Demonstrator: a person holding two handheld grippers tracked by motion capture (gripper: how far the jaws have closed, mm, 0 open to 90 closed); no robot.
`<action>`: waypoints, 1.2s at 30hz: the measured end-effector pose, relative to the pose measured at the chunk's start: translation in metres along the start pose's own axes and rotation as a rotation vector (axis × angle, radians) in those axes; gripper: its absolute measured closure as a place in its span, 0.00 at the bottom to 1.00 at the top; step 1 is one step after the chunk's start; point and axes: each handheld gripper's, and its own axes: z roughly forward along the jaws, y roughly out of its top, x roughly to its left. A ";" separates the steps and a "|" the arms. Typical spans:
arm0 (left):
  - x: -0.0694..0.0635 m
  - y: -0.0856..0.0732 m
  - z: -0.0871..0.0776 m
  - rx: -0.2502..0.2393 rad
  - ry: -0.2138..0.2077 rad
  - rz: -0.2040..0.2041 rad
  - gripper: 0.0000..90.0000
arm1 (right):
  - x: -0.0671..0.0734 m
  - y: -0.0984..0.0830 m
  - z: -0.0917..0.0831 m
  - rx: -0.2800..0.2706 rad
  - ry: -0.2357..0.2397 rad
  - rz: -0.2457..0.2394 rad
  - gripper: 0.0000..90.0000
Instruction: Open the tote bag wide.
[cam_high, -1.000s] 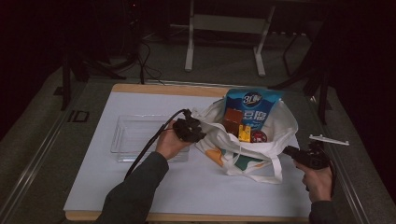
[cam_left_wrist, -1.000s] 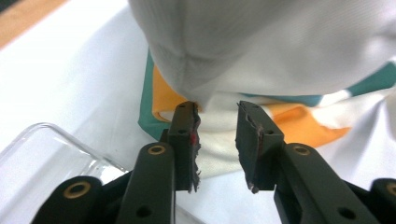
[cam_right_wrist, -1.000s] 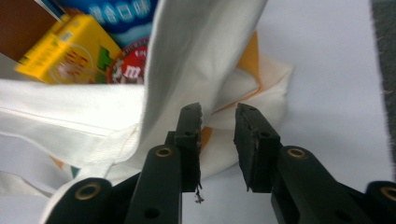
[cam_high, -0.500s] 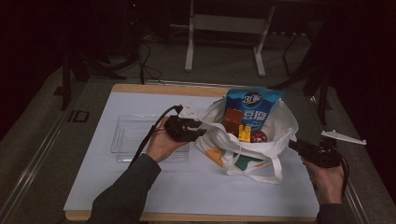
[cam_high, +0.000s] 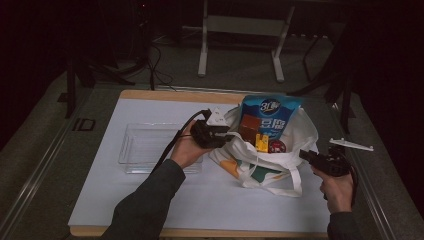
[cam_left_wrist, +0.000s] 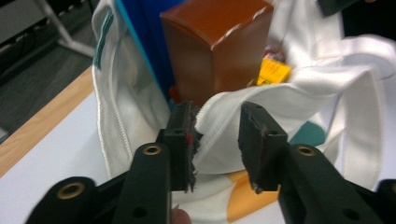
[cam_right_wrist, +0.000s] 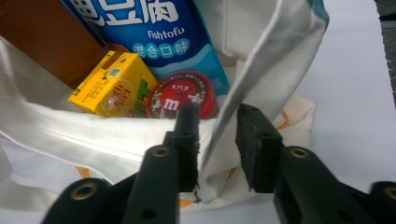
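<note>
In the left gripper view, the left gripper (cam_left_wrist: 217, 140) stands part open after closing in, a fold of the white cloth bag (cam_left_wrist: 327, 93) rim between its jaws, not visibly pinched. In the right gripper view, the right gripper (cam_right_wrist: 217, 140) has likewise been closing astride the rim. That view shows a glossy blue snack pouch (cam_right_wrist: 154, 32), yellow carton (cam_right_wrist: 109, 86) and round red tin (cam_right_wrist: 182, 100); the high view shows the bag right of centre on the tabletop (cam_high: 150, 200), beside a clear tray (cam_high: 140, 145).

Brown box (cam_left_wrist: 215, 46) sunk behind white bag (cam_left_wrist: 299, 93) rim, base hidden. Blue snack packet (cam_right_wrist: 154, 32) cut off at top edge in right gripper view, lower part buried. Yellow carton (cam_right_wrist: 109, 84) and red M&M's tin (cam_right_wrist: 182, 98) half concealed by cloth. Clear tray (cam_high: 145, 145) partly covered by left forearm, possibly empty.
</note>
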 end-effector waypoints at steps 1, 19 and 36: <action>0.000 0.000 0.003 0.019 0.001 0.004 0.78 | 0.000 0.000 0.001 0.005 0.001 0.000 0.83; -0.015 -0.021 0.040 0.258 -0.002 0.098 0.96 | -0.006 -0.017 0.030 0.086 -0.013 -0.003 0.97; -0.003 -0.033 0.068 0.333 0.012 -0.023 0.97 | -0.018 -0.024 0.060 0.165 -0.031 0.011 0.97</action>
